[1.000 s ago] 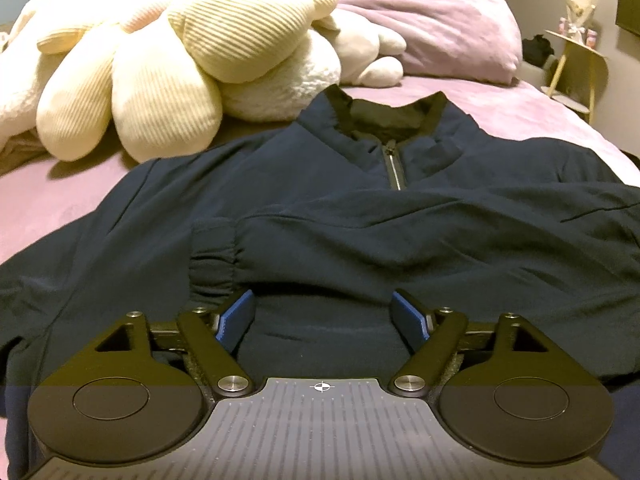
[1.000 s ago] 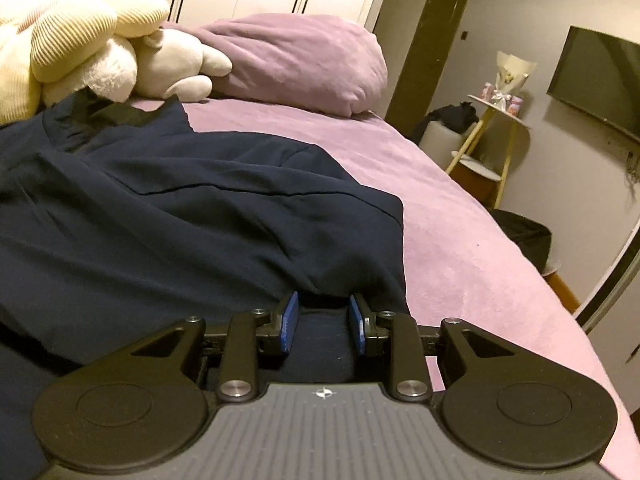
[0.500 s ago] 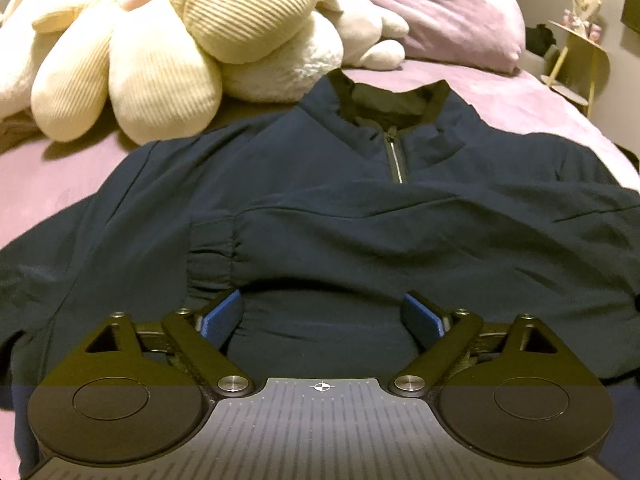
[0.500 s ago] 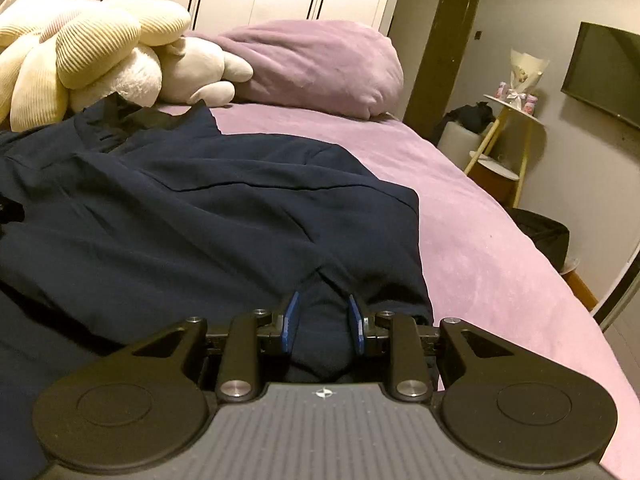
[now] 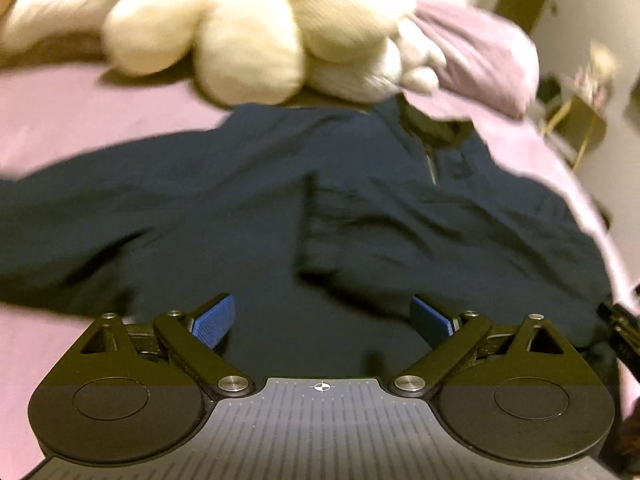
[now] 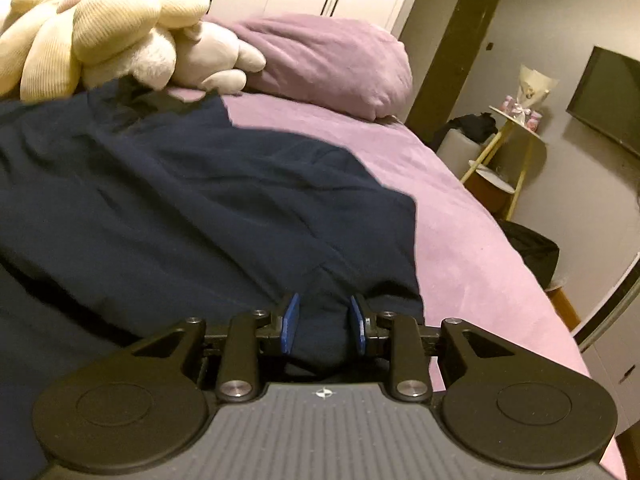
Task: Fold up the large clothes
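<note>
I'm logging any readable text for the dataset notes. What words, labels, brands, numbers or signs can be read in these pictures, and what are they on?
None: no readable text in either view.
Dark navy zip-neck jacket: no logo or label shows.
Grey ribbed body of each tool: only a small round crosshair mark, no letters.
Pale wrapped bouquet on the side table: any print is too small to read.
Dark wall-mounted screen: blank.

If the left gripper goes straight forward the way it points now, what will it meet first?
Most likely the navy jacket: the open left gripper points low across its fabric, toward the cream plush toy behind. The picture is blurred, so depth is uncertain.
</note>
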A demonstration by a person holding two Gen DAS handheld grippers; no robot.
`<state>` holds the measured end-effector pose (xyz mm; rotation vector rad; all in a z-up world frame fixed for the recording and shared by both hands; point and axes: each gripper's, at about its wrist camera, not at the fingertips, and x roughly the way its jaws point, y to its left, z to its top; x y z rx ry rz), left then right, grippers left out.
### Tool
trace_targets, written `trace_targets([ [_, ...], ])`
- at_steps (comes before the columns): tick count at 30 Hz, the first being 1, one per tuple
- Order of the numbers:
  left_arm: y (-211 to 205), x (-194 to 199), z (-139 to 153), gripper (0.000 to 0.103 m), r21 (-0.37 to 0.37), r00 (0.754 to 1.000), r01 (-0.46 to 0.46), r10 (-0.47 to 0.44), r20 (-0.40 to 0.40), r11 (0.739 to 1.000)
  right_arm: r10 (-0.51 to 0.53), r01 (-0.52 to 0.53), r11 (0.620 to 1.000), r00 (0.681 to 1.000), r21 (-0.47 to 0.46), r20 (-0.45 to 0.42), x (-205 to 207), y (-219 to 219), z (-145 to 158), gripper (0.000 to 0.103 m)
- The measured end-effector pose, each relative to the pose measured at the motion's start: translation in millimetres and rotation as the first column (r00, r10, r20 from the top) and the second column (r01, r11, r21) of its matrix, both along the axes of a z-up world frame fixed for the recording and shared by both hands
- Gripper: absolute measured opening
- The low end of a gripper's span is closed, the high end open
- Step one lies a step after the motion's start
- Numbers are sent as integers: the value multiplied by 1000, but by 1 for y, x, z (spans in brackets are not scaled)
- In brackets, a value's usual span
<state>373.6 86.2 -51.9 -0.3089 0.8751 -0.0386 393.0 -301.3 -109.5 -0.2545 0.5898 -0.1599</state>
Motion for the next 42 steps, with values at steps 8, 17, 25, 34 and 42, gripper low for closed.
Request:
trace_targets([
  [8,187,-103,0,100,-205,884,-458,468,2,865,57,-85,949,993,305,101,-67,9,44,39],
  [17,334,-118,-37,73,-348,680,-699,731,-54,624,111,-21,731,990,682,-89,-92,30,5,41],
  [25,388,-108,-69,19,-482,588,-751,790,-175,452,87,9,698,991,716,-98,-105,45,1,41],
  [34,377,-111,-37,9,-450,666,-672,746,-17,589,89,-22,745,994,667,-66,-109,52,1,40],
  [42,250,-64,78,8,-311,881,-273,366,298,910,102,-15,727,991,686,-86,-110,47,1,40],
])
